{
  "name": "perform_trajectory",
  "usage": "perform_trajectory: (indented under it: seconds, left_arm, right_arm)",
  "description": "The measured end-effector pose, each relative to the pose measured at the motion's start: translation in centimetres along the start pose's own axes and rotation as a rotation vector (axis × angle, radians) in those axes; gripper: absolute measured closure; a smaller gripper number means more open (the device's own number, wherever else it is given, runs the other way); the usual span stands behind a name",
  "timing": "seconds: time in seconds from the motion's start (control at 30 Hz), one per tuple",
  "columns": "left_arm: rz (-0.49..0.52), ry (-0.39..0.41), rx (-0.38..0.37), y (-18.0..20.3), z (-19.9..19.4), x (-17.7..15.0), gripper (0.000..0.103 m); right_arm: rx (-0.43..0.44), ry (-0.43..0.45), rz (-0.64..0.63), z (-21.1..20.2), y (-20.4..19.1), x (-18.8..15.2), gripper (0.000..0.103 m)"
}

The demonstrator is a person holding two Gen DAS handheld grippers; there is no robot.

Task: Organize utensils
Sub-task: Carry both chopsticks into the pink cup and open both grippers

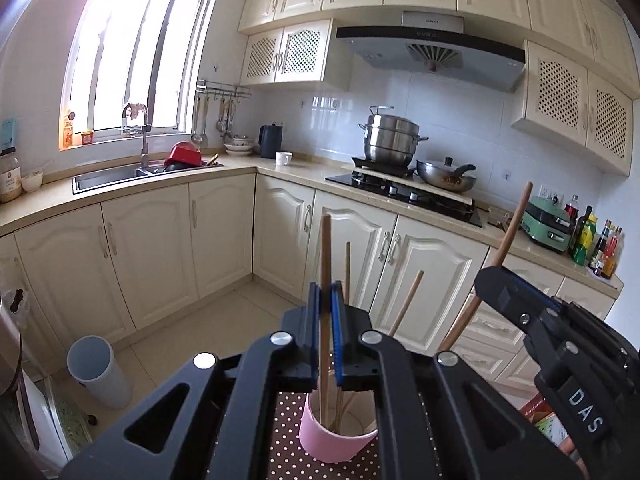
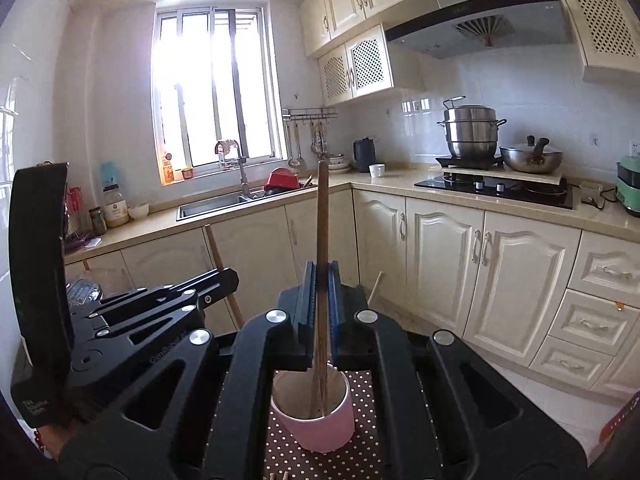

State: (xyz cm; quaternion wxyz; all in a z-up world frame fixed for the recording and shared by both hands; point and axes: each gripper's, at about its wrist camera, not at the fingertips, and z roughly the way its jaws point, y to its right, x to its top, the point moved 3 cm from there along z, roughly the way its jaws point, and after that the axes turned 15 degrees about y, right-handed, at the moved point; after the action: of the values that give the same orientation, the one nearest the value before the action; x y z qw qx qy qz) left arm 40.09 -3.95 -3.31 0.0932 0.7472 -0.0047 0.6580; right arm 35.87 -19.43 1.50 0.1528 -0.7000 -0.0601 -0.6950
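Note:
A pink cup (image 1: 334,438) stands on a brown polka-dot cloth (image 1: 288,432), just below my grippers. My left gripper (image 1: 326,300) is shut on a light wooden stick (image 1: 325,248) that stands upright with its lower end inside the cup. Two more wooden sticks (image 1: 347,268) lean in the cup. My right gripper (image 2: 322,280) is shut on a darker wooden stick (image 2: 322,216), its lower end also inside the pink cup (image 2: 320,428). The right gripper (image 1: 496,280) shows at right in the left wrist view, holding its stick (image 1: 514,220).
Cream kitchen cabinets (image 1: 160,248) and a countertop with a sink (image 1: 108,176) and stove (image 1: 404,192) lie beyond. A white bin (image 1: 96,372) stands on the floor at left. Bottles (image 1: 596,244) line the right counter. The left gripper body (image 2: 140,320) fills the left of the right wrist view.

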Motion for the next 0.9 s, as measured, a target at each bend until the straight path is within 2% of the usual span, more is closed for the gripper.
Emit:
perform_trajectory:
  seconds: [0.1,0.17,0.37,0.47,0.9]
  left_arm:
    - [0.001,-0.031,-0.007,-0.1,0.2,-0.4,0.095]
    - [0.006,-0.037,-0.005,0.0,-0.1,-0.6,0.077]
    - [0.029,-0.038,0.011,-0.2,-1.2,-0.8,0.072]
    - [0.019,-0.046,0.021,-0.7,-1.7,-0.9,0.062]
    - [0.043,-0.078,0.055,-2.4,-4.5,-1.9,0.055]
  right_arm:
    - [-0.005,-0.012,0.005,-0.2,0.2,-0.4,0.097]
    - [-0.009,-0.02,0.006,-0.3,0.3,-0.7,0.097]
    - [-0.018,-0.046,0.008,-0.6,0.4,-1.7,0.097]
    - [-0.02,-0.061,0.013,-0.7,0.5,-2.2,0.097]
    - [-0.039,-0.118,0.058,-1.1,1.0,-3.4,0.096]
